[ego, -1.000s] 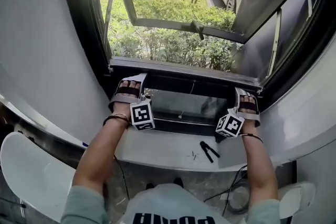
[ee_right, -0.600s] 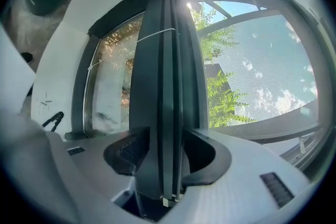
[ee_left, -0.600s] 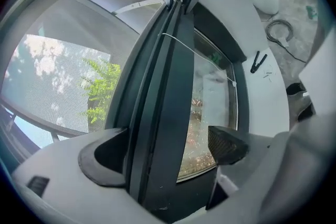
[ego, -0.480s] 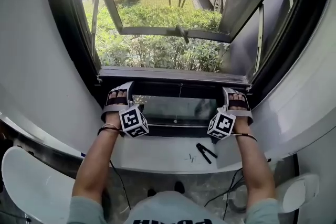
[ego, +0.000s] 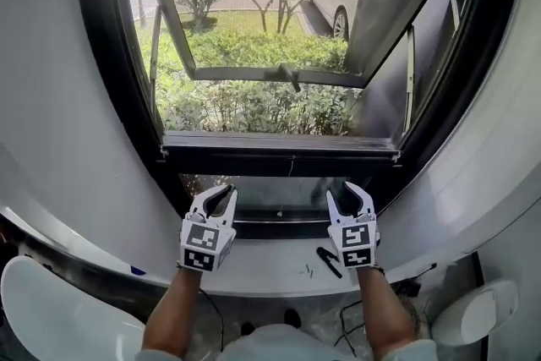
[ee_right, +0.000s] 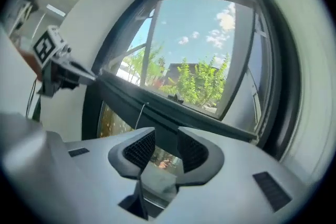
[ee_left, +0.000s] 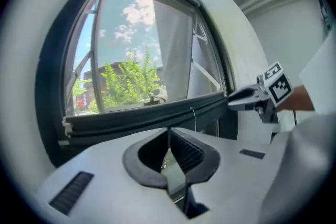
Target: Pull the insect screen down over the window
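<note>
The insect screen's dark bottom bar [ego: 279, 150] runs across the foot of the window, with a thin pull cord [ego: 290, 169] hanging from its middle. Both grippers sit below it over the sill, apart from the bar. My left gripper [ego: 216, 197] is closing, with its tips meeting and nothing between them [ee_left: 169, 134]. My right gripper [ego: 348, 192] is also closing, with a gap still showing and nothing in it [ee_right: 166, 136]. The bar [ee_left: 136, 115] crosses ahead of the left jaws, and the bar [ee_right: 157, 105] lies just beyond the right jaws.
The white sill [ego: 254, 254] carries a small black tool [ego: 330, 254]. The glass sash [ego: 254, 72] stands swung outward over shrubs, with a parked car [ego: 330, 0] beyond. A white rounded seat [ego: 42, 300] is at the lower left, and cables lie on the floor at the lower right.
Both grippers have come off the window's lower bar and drawn back toward me over the sill. Their jaws have narrowed, the left far more. The view has tilted up.
</note>
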`<move>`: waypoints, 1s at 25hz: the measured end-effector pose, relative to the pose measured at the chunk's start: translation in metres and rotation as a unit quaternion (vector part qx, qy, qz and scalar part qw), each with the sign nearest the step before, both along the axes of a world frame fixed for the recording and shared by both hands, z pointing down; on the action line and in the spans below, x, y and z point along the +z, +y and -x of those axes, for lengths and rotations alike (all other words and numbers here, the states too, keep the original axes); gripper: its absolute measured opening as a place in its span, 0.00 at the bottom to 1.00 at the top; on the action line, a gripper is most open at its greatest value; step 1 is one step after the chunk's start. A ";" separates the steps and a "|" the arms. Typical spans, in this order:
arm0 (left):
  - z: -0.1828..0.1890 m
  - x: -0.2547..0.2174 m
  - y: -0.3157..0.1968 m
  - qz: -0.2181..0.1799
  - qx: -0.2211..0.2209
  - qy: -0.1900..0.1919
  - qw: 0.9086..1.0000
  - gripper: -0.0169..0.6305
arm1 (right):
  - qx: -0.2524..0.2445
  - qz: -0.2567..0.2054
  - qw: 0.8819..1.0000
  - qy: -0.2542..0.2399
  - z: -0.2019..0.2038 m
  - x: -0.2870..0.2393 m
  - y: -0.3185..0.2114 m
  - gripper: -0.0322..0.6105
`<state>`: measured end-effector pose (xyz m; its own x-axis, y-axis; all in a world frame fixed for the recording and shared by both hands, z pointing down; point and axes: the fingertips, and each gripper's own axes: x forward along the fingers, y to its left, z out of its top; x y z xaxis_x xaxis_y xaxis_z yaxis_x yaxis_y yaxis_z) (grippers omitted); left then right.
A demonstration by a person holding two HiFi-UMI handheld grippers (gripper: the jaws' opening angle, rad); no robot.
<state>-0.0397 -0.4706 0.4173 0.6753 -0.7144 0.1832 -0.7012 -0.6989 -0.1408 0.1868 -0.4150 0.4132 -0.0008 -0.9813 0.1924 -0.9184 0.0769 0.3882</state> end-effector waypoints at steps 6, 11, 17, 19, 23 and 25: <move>0.032 -0.008 0.030 0.018 -0.039 0.140 0.989 0.05 | 0.005 -0.059 0.987 -0.150 0.027 -0.015 0.035 0.06; 0.046 0.009 0.046 -0.013 -0.061 0.109 0.992 0.05 | 0.008 -0.072 0.984 -0.163 0.053 -0.012 0.053 0.06; 0.066 0.020 0.093 -0.009 -0.086 0.110 0.990 0.05 | 0.010 -0.082 0.980 -0.180 0.061 -0.003 0.090 0.06; 0.073 0.028 0.104 -0.016 -0.097 0.100 0.990 0.05 | 0.004 -0.081 0.980 -0.181 0.064 0.003 0.097 0.06; 0.077 0.043 0.123 -0.019 -0.120 0.091 0.988 0.05 | -0.018 -0.079 0.983 -0.167 0.067 0.007 0.106 0.06; 0.075 0.046 0.131 -0.021 -0.132 0.089 0.987 0.05 | -0.032 -0.081 0.983 -0.161 0.066 0.006 0.112 0.06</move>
